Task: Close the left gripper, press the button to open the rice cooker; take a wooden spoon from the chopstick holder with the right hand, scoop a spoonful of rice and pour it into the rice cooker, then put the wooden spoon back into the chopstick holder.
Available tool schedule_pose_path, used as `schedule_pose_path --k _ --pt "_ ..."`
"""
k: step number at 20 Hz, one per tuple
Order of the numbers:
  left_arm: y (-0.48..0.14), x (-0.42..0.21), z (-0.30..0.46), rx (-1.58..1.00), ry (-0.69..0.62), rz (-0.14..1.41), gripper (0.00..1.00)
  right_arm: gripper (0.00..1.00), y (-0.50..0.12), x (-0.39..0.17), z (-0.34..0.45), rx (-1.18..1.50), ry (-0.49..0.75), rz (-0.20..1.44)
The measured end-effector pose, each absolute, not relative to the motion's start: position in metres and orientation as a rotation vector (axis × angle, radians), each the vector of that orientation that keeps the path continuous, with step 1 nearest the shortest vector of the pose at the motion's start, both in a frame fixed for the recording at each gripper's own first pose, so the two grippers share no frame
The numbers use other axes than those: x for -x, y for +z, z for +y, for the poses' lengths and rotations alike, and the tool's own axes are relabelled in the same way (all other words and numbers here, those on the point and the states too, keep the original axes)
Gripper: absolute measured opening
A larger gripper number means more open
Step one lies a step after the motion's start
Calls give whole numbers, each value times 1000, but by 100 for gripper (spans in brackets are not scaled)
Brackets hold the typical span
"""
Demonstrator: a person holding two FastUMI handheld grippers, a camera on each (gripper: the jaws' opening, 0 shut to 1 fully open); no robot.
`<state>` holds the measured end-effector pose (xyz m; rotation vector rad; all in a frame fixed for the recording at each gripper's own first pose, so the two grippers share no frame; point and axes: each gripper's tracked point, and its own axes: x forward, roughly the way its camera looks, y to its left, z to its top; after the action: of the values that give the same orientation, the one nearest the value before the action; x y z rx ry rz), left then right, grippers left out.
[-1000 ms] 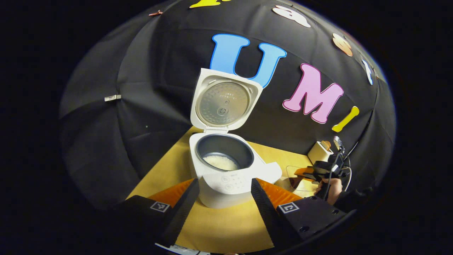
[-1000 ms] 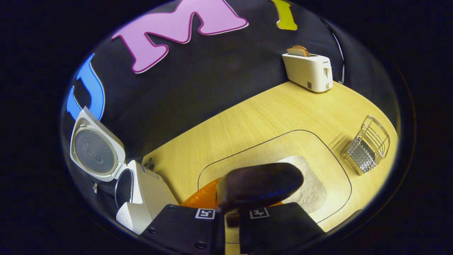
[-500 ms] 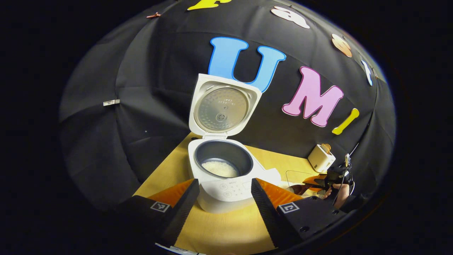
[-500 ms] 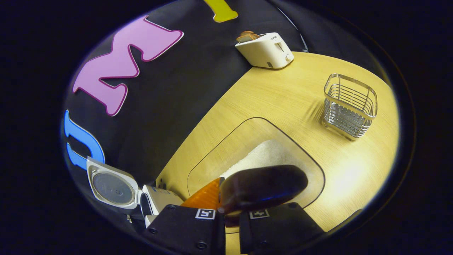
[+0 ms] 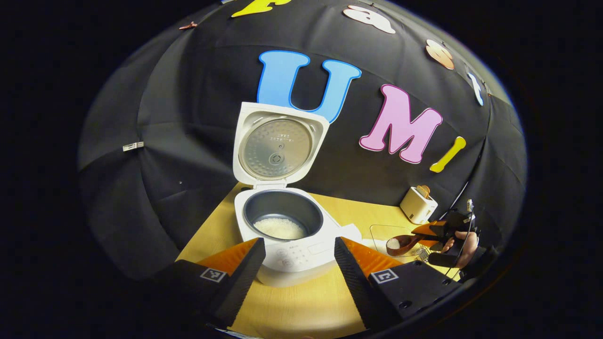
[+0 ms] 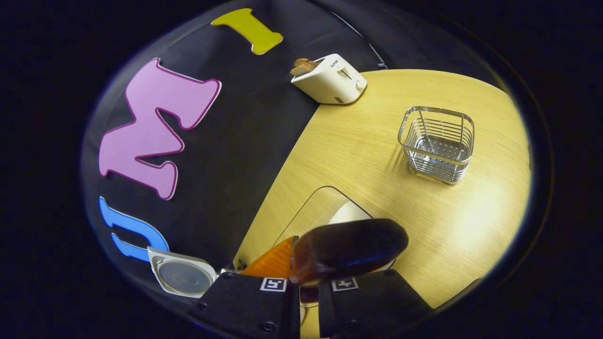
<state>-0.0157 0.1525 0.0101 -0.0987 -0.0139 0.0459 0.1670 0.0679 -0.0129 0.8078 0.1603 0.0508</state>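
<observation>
The white rice cooker (image 5: 294, 252) stands with its lid (image 5: 277, 147) up, and rice (image 5: 279, 229) lies in its dark pot. My left gripper (image 5: 297, 243) is open, its fingers apart in front of the cooker's control panel, holding nothing. Off to the right, a hand holds my right gripper (image 5: 440, 230), which is shut on the wooden spoon (image 5: 400, 243); white rice sits in the spoon's bowl. In the right gripper view the spoon's dark underside (image 6: 346, 249) juts out over my right gripper (image 6: 308, 285). The wire chopstick holder (image 6: 435, 143) stands on the table beyond it.
A clear tray (image 6: 320, 207) with a heap of rice lies under the spoon on the wooden table (image 6: 377, 141). A white toaster (image 6: 330, 77) with bread stands at the back by the black wall. The cooker's lid (image 6: 181, 278) shows at the lower left of the right gripper view.
My right gripper has lifted the spoon out of the rice heap with rice in it and turned, so the tray has slid under it. The left gripper has drifted slightly and stays open.
</observation>
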Motion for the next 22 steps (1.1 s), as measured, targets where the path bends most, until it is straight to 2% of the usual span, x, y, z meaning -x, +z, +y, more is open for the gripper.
schedule_pose_path --k 8,13,19,20,22 --pt "2 16 166 151 49 -10 95 8 34 -148 89 -856 128 135" --pt "-2 24 182 174 79 -7 95 8 61 -137 141 -815 233 138" --pt "-3 34 199 198 116 -23 95 8 77 -124 224 -774 359 222" --pt "-2 33 203 205 124 -27 95 20 79 -124 238 -763 378 230" --pt "-2 38 211 227 142 -34 95 20 89 -124 267 -751 413 244"
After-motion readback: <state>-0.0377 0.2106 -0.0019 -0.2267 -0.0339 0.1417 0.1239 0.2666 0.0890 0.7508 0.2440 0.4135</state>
